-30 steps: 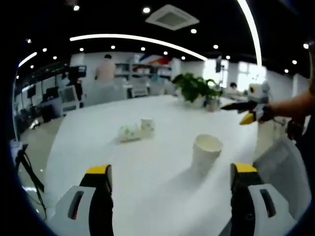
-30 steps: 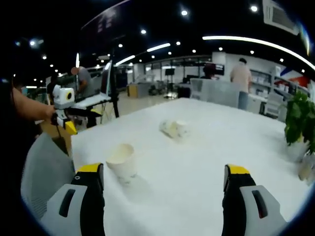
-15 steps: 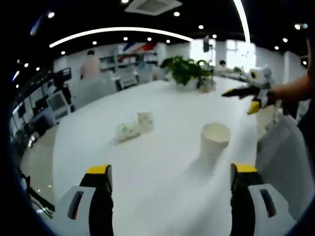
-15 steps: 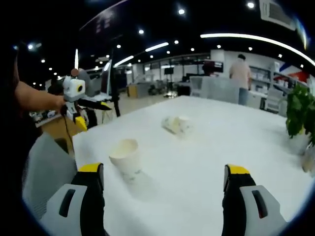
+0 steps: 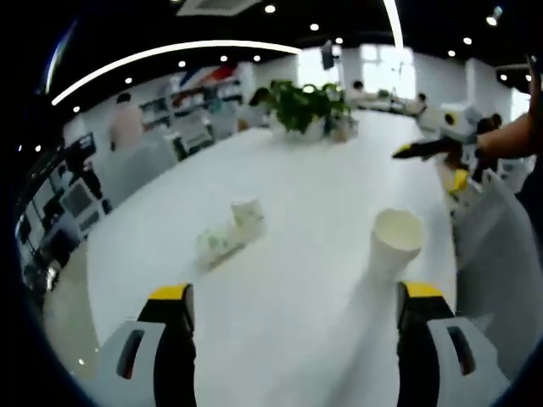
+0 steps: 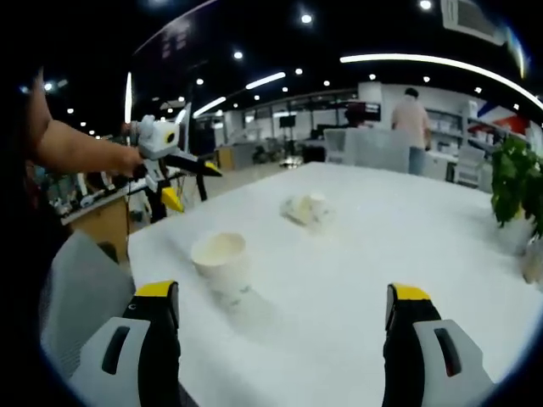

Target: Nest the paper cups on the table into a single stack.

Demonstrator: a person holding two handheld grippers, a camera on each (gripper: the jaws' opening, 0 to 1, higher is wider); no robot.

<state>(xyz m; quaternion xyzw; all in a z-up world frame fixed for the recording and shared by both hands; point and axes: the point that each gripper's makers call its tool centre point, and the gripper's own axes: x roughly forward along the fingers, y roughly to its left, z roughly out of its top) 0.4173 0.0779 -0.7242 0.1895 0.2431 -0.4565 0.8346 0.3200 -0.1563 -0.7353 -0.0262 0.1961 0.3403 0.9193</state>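
Both views have swung since a moment ago, so the upright paper cup (image 5: pixel 396 243) now sits nearer the left gripper (image 5: pixel 293 326), at 2 o'clock from it. In the right gripper view, this cup (image 6: pixel 222 263) stands at 10 o'clock from the right gripper (image 6: pixel 282 326).

A lying cup (image 5: pixel 217 245) and a small standing cup (image 5: pixel 247 212) touch mid-table (image 5: pixel 322 186). Both tongs gape wide, holding nothing.

No writing can be read.

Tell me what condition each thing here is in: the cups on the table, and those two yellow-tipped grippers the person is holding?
Near paper cup: upright, mouth up, standing alone on the white table.
Far upright cup: standing, mouth up.
Lying cup: on its side beside the far upright cup.
Left gripper: open, holding nothing.
Right gripper: open, holding nothing.
Potted plant: upright at the table's far end.
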